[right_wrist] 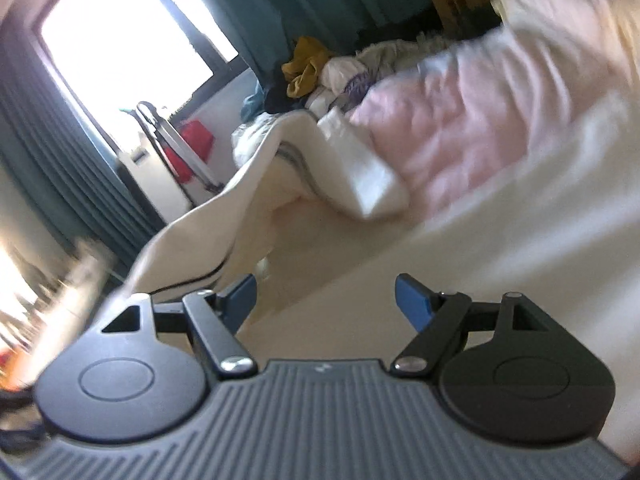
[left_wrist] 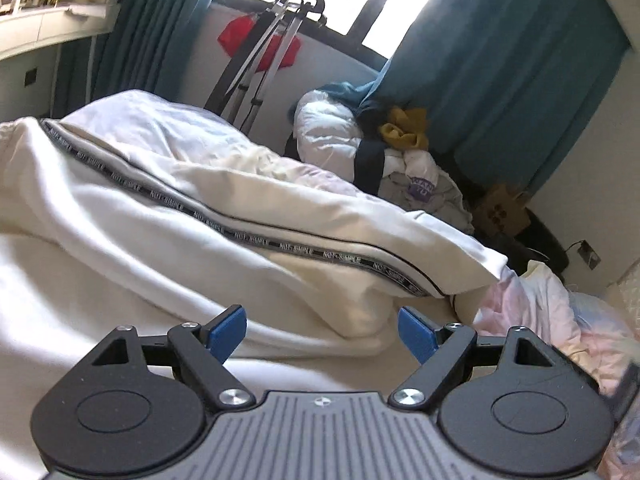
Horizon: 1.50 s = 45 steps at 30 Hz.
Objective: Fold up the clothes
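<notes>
A white garment (left_wrist: pixel 200 184) with a black lettered stripe (left_wrist: pixel 256 236) down its length lies rumpled across the bed (left_wrist: pixel 72 320). My left gripper (left_wrist: pixel 320 320) hovers just before its near fold, open, with nothing between the blue pads (left_wrist: pixel 226 330). In the blurred, tilted right wrist view the same white garment (right_wrist: pixel 256 184) lies ahead and to the left. My right gripper (right_wrist: pixel 324 284) is open over bare sheet (right_wrist: pixel 360 264) and holds nothing; its left pad (right_wrist: pixel 240 300) is close to the garment's edge.
A pink quilt (left_wrist: pixel 532 312) is bunched at the bed's right side, also seen as a pink quilt (right_wrist: pixel 460 120) ahead of the right gripper. A clothes pile (left_wrist: pixel 400 140) with a mustard piece lies by teal curtains (left_wrist: pixel 500 80). A metal stand (left_wrist: pixel 260 64) rises beyond the bed.
</notes>
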Available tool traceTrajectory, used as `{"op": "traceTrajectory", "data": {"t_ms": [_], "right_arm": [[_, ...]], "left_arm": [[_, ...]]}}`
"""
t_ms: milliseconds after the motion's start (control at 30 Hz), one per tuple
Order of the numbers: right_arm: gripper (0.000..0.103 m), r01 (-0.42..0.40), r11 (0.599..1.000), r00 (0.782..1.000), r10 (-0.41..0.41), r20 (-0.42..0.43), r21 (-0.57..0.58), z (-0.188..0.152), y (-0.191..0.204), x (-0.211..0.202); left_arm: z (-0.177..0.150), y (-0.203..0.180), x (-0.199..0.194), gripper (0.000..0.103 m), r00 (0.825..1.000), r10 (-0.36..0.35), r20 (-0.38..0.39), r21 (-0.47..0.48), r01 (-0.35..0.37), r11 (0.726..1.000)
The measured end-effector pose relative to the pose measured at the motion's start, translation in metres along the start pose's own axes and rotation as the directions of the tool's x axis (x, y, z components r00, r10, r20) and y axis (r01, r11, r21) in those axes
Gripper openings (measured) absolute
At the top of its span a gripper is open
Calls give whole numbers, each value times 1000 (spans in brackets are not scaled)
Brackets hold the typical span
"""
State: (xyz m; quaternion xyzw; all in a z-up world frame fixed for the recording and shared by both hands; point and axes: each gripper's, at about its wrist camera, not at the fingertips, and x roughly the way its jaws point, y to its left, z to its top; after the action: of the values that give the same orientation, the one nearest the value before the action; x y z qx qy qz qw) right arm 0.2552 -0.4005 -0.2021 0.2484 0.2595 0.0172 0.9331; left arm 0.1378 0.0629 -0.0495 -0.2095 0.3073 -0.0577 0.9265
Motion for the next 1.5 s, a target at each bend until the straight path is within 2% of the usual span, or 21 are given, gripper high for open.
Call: {"op": "traceTrajectory", "data": {"t_ms": [100,200,300,367,400,433,467,500,567,633,800,933,1033,1200,1267,1367,1500], "right_arm": [[79,1,987,1000,-1,-5,-158,18,5,39],[77,1,947,1000,-10,-29,-322,30,14,85],[75,40,901,999,-52,-16,-433,40,26,120],[67,94,876,993,-117,-20,-473,44,30,139],[60,121,862,988,-152,-23,-492,46,32,149],[41,127,853,987,-161,-24,-506,48,33,152],[30,128,845,986,-165,-25,-518,50,34,154],[18,132,846,986,-164,-16,-516,54,36,148],[9,140,852,987,-160,5,-505,65,40,131],[7,149,857,987,-156,26,-493,76,44,114],[6,215,799,976,-197,94,-561,128,62,42],[6,291,711,954,-266,138,-640,168,79,-10],[6,311,623,937,-326,123,-718,190,86,-39],[6,269,539,901,-433,12,-799,205,68,-38],[6,258,539,877,-479,-40,-802,206,49,-20],[6,277,580,854,-514,-81,-766,211,16,22],[7,298,634,839,-531,-121,-714,222,-23,92]], "left_arm": [[-3,3,14,85,999,32,-9,18,-32,999],[-1,14,35,84,999,24,-33,-55,-26,998],[4,26,45,84,1000,10,-28,-116,-13,993],[6,32,49,84,1000,12,-15,-125,-14,992],[7,36,51,84,1000,15,-21,-131,-18,991],[7,39,54,84,1000,11,-29,-140,-15,990],[8,43,58,84,999,0,-35,-151,-6,989],[7,46,60,84,999,-6,-36,-163,1,987],[3,51,67,84,999,-20,-45,-189,11,982],[-2,53,72,84,997,-33,-69,-199,19,980],[-7,47,63,83,996,-53,-68,-173,41,984],[-6,46,48,83,996,-80,-38,-175,72,982],[-8,43,41,83,997,-73,-40,-166,66,984],[-11,38,34,83,997,-64,-43,-143,57,988],[-11,36,32,83,998,-39,-39,-118,34,992],[-10,37,31,83,1000,-13,-22,-114,11,993],[-4,35,45,84,1000,13,-11,-111,-14,994]]}}
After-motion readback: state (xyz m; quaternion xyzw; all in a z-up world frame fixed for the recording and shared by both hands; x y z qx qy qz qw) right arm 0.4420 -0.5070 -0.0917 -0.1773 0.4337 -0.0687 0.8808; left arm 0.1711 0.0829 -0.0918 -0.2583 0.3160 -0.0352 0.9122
